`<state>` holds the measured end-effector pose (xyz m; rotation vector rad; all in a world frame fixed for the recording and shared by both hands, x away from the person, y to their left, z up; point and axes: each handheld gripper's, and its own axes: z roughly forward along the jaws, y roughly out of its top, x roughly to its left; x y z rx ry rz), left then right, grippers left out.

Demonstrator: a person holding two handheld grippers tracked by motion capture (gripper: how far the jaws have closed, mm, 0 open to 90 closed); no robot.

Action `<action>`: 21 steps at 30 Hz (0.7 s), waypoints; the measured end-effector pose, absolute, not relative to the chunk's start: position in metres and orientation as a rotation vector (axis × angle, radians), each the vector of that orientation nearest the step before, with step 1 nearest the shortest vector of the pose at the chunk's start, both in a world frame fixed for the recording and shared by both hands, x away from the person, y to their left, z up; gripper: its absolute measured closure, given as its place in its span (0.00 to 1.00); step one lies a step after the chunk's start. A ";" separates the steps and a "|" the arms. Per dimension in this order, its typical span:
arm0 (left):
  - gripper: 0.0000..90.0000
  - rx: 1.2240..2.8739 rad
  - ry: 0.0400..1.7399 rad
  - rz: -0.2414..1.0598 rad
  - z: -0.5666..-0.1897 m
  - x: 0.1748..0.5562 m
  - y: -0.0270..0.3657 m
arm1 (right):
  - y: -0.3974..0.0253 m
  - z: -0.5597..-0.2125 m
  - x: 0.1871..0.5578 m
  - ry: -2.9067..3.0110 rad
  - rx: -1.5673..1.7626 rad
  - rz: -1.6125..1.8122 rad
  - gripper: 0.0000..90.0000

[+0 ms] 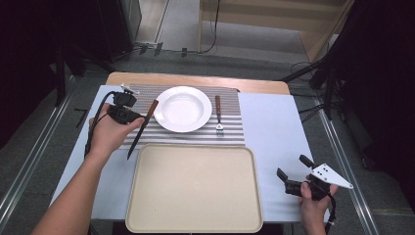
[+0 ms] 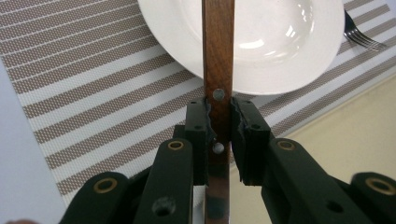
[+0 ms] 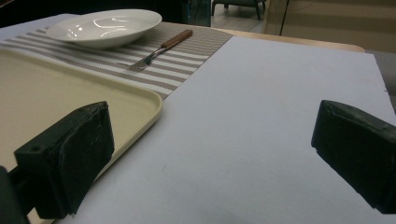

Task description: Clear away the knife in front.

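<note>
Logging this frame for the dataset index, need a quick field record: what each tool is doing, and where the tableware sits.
left tool: shut on the knife, gripping its wooden handle near the rivets
knife: beside the plate's left edge, blade pointing toward the person
right tool: open, holding nothing, over the bare table right of the tray
plate: white, empty, on the striped placemat
fork: on the placemat right of the plate, tines toward the tray
tray: beige, empty, in front of the placemat

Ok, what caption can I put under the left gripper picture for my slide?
The left gripper pinches a wooden-handled knife above the striped placemat, beside the white plate.
</note>
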<state>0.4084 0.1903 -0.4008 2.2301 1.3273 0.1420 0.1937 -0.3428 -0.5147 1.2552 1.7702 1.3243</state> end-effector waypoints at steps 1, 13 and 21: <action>0.86 2.220 1.326 0.132 -0.402 0.405 0.190 | -0.343 -0.515 0.194 1.771 1.254 1.323 0.00; 0.86 2.259 1.278 0.083 -0.417 0.369 0.176 | -0.343 -0.515 0.194 1.770 1.255 1.322 0.00; 0.86 2.272 1.263 0.046 -0.425 0.350 0.171 | -0.343 -0.515 0.194 1.769 1.257 1.323 0.00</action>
